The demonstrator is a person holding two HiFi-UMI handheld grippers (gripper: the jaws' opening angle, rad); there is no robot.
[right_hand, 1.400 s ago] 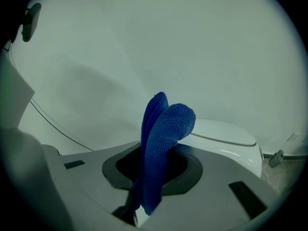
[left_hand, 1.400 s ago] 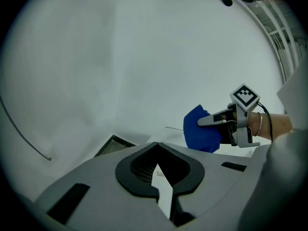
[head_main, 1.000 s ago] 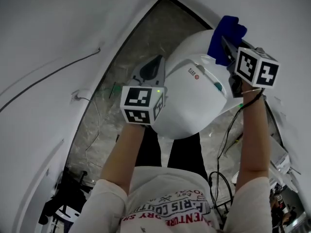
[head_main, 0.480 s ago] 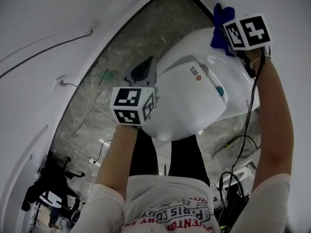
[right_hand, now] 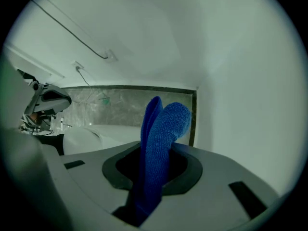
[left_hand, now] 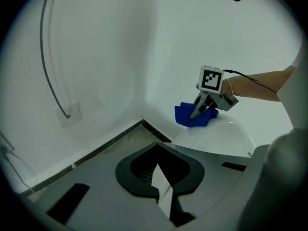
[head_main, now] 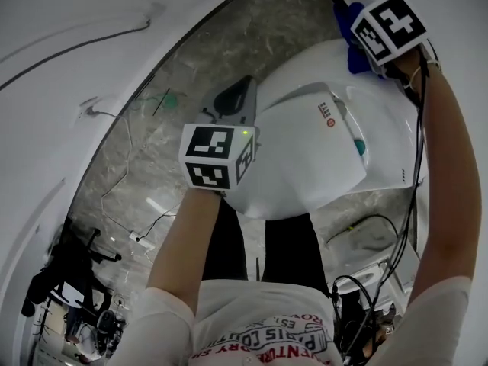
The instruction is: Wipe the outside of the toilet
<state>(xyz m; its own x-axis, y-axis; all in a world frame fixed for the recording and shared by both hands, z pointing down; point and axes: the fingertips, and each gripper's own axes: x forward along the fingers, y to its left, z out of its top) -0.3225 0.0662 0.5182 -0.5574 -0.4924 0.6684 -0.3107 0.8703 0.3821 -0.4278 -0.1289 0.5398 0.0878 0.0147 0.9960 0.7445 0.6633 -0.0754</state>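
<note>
Fingers of our right gripper (left_hand: pixel 198 111) clamp the blue cloth (left_hand: pixel 188 116) on the toilet (head_main: pixel 305 166) just beneath them, left gripper (left_hand: pixel 161 189) fingers together, empty; wiping seems barely begun, most outside left.

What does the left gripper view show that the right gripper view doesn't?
Left gripper view only: the right gripper seen from outside, holding the blue cloth against the toilet near the wall corner, plus the person's forearm. Right gripper view only: the cloth close up, clamped in that gripper, and the left gripper across the toilet. Shared: cloth, toilet, white wall, wall cable.
</note>
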